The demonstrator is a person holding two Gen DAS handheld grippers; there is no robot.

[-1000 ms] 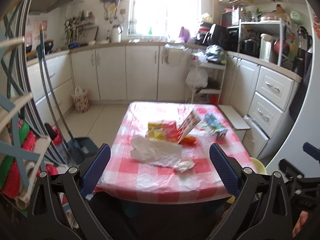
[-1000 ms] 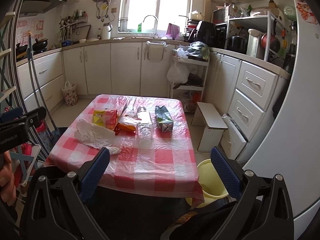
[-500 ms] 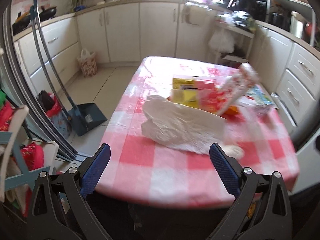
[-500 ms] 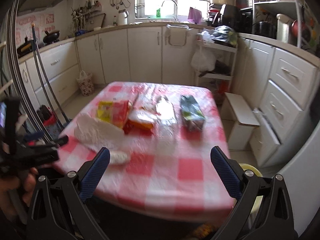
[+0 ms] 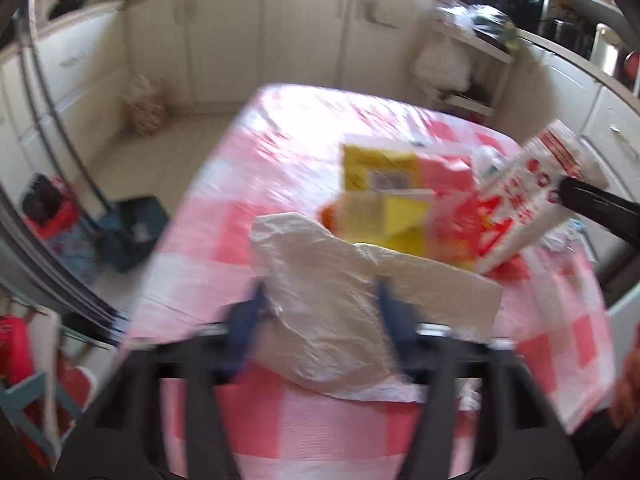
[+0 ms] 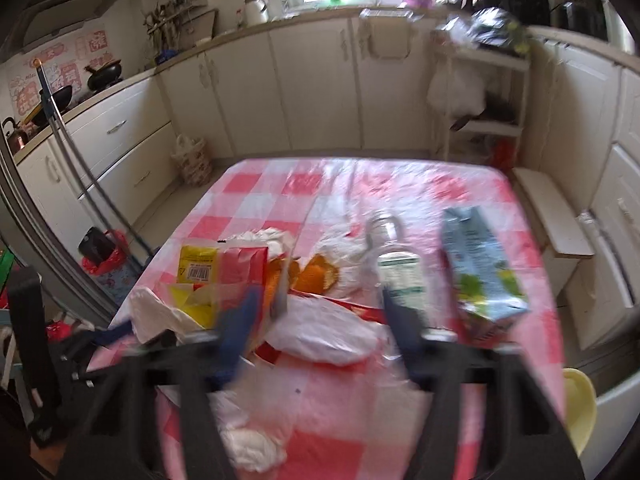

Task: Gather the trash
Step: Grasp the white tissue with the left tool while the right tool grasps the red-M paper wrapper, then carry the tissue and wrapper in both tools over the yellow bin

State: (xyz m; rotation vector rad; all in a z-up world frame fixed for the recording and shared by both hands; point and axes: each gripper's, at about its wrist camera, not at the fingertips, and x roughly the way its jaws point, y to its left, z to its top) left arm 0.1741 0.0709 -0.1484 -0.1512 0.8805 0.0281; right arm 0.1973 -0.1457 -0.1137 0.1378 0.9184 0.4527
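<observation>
Left tongs (image 5: 320,304) closing around crumpled white plastic bag (image 5: 332,280) on red-checked table (image 5: 208,216); right tongs (image 6: 316,312) closing over white-and-red wrapper (image 6: 324,340) (pad contact blurred, cannot tell).

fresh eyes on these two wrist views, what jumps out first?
The red-and-white checked tablecloth fills both views, with litter heaped at its near end: a yellow-and-red packet, orange peel, a clear bottle and a blue carton side by side. In the left wrist view, the white plastic bag lies between the closing left gripper fingers. The right gripper is closing over a white wrapper.
</observation>
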